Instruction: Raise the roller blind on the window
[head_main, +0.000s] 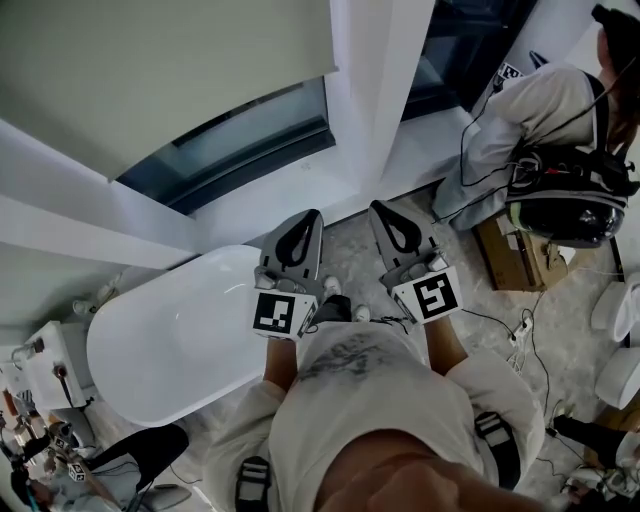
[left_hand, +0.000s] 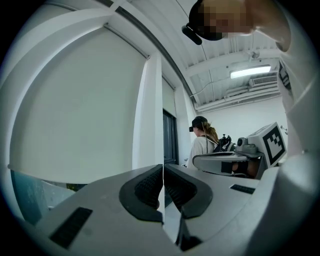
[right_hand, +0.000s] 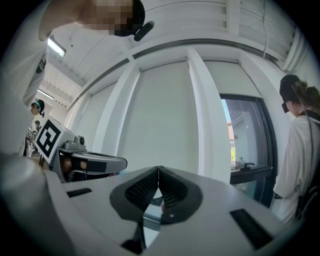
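Note:
The pale roller blind hangs down over most of the window, with a strip of dark glass showing below its bottom edge. It fills the left gripper view as a cream sheet and lies straight ahead in the right gripper view. My left gripper and right gripper are held side by side in front of the sill, short of the blind and touching nothing. Each has its jaws pressed together with nothing between them. No pull cord or chain shows.
A white bathtub stands under the window at my left. A white mullion divides the windows. Another person crouches at the right beside a cardboard box, with cables on the stone floor.

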